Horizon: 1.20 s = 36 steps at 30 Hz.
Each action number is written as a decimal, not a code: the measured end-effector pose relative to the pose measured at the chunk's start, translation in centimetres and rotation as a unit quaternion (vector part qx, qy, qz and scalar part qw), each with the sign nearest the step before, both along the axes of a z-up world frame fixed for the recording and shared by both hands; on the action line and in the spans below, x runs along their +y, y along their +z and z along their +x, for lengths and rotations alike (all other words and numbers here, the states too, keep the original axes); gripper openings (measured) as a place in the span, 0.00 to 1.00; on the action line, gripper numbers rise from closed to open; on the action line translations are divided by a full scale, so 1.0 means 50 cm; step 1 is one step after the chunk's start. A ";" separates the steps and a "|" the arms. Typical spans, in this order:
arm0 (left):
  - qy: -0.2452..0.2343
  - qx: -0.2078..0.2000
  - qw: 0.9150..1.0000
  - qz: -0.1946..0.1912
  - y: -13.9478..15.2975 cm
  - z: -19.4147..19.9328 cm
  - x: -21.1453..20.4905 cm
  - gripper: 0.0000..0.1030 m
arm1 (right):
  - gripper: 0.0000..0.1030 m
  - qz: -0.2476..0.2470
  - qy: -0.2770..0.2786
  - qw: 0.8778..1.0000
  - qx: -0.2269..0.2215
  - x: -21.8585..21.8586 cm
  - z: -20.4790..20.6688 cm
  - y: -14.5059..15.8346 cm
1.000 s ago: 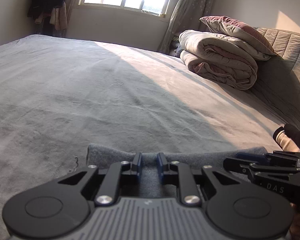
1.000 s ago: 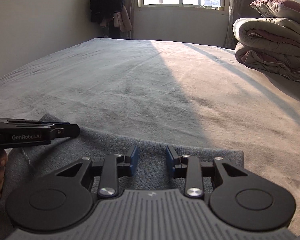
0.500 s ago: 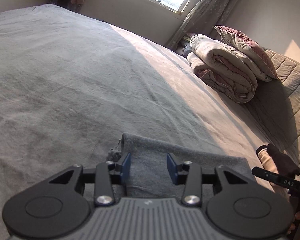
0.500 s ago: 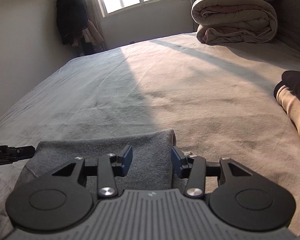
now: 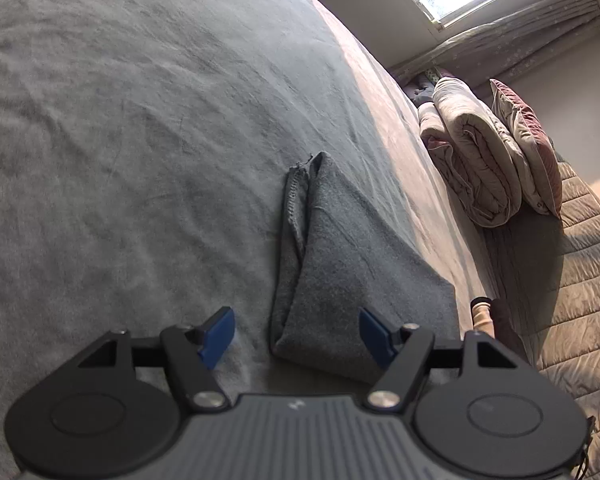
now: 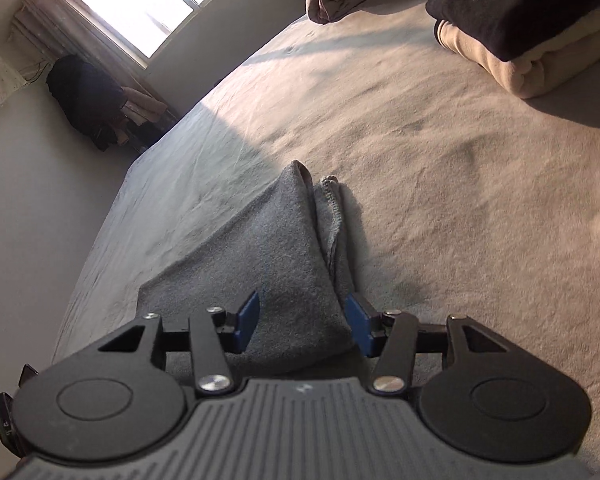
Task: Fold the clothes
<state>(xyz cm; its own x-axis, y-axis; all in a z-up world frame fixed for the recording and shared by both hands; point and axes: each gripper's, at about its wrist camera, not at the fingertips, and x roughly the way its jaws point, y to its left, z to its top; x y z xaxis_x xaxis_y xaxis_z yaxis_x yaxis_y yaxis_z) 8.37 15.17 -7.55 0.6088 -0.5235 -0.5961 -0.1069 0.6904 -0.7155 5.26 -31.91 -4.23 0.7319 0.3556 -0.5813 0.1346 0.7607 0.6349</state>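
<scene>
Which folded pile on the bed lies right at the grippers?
The grey folded cloth, alone mid-bed between the fingers. The beige-and-dark stack and rolled quilt lie far off.

Grey folded cloth (image 5: 352, 264), grey bedspread (image 5: 120, 140), blue claw pads (image 5: 374, 334)

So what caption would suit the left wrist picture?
Left gripper, jaws opening, over a folded grey cloth on the bed.
</scene>
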 end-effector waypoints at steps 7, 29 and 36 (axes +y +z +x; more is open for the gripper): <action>0.013 -0.006 0.998 -0.068 -0.034 -0.002 -0.010 0.84 | 0.56 0.072 -0.015 0.996 0.041 -0.003 -0.002 -0.047; 0.056 -0.104 0.993 0.007 -0.043 0.048 -0.107 0.21 | 0.22 0.082 -0.049 0.995 -0.033 0.011 0.072 -0.091; 0.068 -0.090 0.994 -0.003 -0.017 0.031 -0.096 0.19 | 0.20 0.058 -0.062 0.996 -0.033 0.024 0.048 -0.055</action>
